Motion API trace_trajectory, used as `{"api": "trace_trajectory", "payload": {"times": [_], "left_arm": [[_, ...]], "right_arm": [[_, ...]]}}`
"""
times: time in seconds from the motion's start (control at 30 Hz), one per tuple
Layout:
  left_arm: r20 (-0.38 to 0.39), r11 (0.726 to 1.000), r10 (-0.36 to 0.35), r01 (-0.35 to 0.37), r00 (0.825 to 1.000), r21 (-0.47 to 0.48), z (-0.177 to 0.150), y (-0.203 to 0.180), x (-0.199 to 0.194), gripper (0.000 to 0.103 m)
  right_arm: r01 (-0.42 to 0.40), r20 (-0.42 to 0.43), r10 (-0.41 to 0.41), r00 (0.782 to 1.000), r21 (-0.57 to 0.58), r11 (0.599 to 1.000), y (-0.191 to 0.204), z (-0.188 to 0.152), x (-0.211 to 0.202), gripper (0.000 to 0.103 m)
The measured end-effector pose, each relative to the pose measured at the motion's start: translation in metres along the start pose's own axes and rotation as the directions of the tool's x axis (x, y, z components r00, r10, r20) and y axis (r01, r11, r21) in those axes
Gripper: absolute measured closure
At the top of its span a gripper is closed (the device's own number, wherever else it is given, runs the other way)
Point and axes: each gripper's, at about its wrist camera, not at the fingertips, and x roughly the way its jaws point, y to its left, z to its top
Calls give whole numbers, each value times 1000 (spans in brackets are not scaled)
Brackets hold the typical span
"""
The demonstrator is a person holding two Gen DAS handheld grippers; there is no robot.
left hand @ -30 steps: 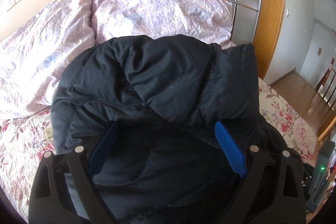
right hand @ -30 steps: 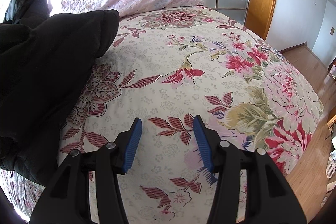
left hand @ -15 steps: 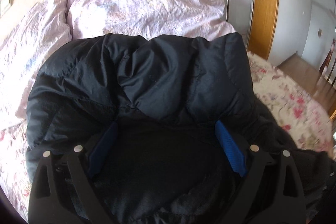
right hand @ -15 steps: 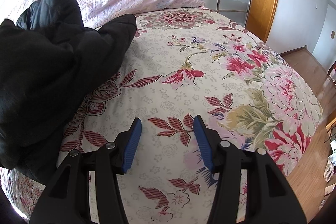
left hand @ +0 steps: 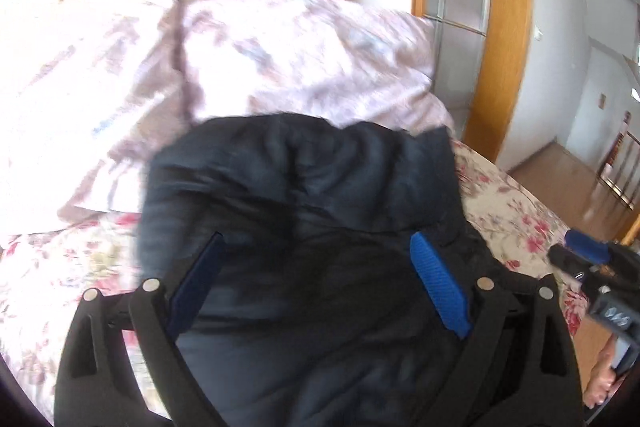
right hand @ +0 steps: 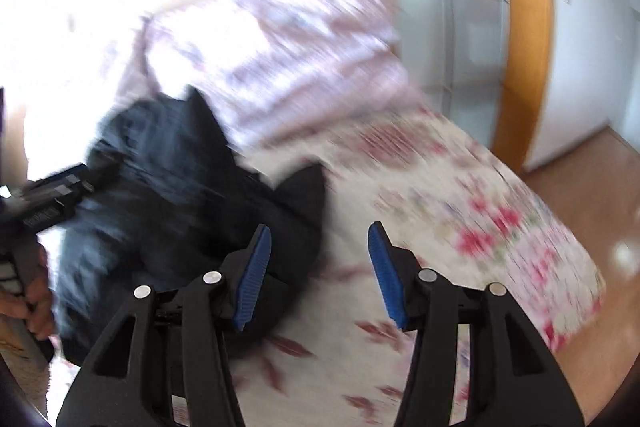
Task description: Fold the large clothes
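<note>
A dark navy puffer jacket (left hand: 304,187) lies bunched on the floral bed. My left gripper (left hand: 316,279) has its blue pads wide apart with jacket fabric lying between and over them. In the right wrist view the jacket (right hand: 168,187) sits crumpled at the left. My right gripper (right hand: 318,267) is open and empty over the floral bedspread (right hand: 460,227), its left pad beside the jacket's edge. The left gripper's body (right hand: 48,203) shows at the far left, held by a hand. The right gripper's tip (left hand: 588,255) shows at the right edge of the left wrist view.
Two pale pink pillows (left hand: 280,59) lean at the head of the bed. A wooden-framed glass door (right hand: 472,39) stands beyond the bed's right side, with wooden floor (right hand: 592,187) below. The bed edge drops off at the right.
Both views are now motion-blurred. The left gripper has pulled back with the jacket, showing more pillow and wall. The right gripper has swung left and opened wider, nearing the jacket.
</note>
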Motion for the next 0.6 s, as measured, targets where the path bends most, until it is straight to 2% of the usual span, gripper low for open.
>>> {"api": "trace_trajectory", "payload": {"times": [0.13,0.27,0.37,0.43,0.6], "left_arm": [[3,997,50,-50,999,-52,3,33,-11,9],[-5,991,90,-91,996,-98,2,61,-11,9],[-7,986,127,-127,992,-107,0,74,-9,9],[-16,985,138,-139,990,-106,-1,78,-6,9],[-35,984,137,-140,990,-109,-5,87,2,9]], "right_arm": [[-155,20,156,988,-59,986,47,19,5,50],[-186,61,195,979,-129,974,91,35,25,51],[-200,89,210,974,-113,973,101,45,45,51],[-195,86,204,975,-103,975,102,47,60,51],[-66,13,68,998,-135,989,102,33,99,51]]}}
